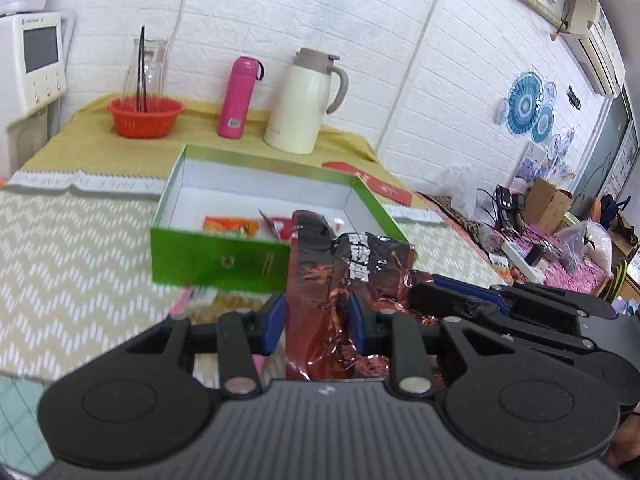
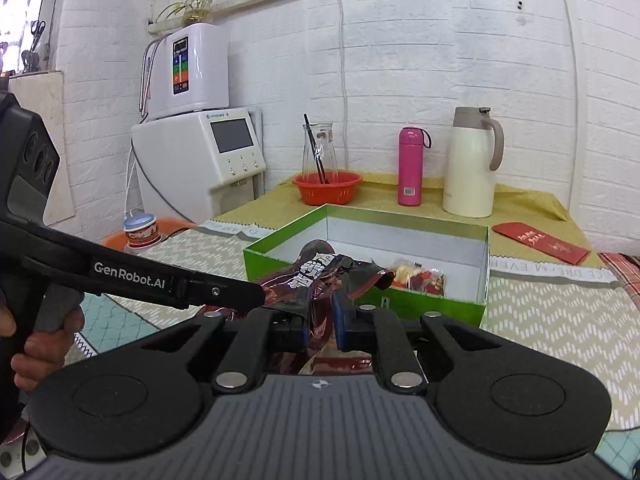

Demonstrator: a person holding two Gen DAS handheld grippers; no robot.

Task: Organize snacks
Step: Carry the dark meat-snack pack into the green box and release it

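We are holding one dark red snack packet (image 1: 340, 280) between both tools: left hand-held gripper (image 1: 316, 320) and right hand-held gripper (image 2: 320, 326) pinching it, just near the green box (image 2: 440, 308); next, probably carrying it farther over the rim

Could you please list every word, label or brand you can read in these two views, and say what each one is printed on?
"GenRobot.AI": on the left gripper, along its arm.
"EVER" and "DREAM", seen upside down: on the tablecloth border.
White characters on the dark snack bag: too crumpled to read.
Gold script on the red envelope: too small.
Brand on the white dispenser: too small.
Barcode sticker on the pink bottle: unreadable.
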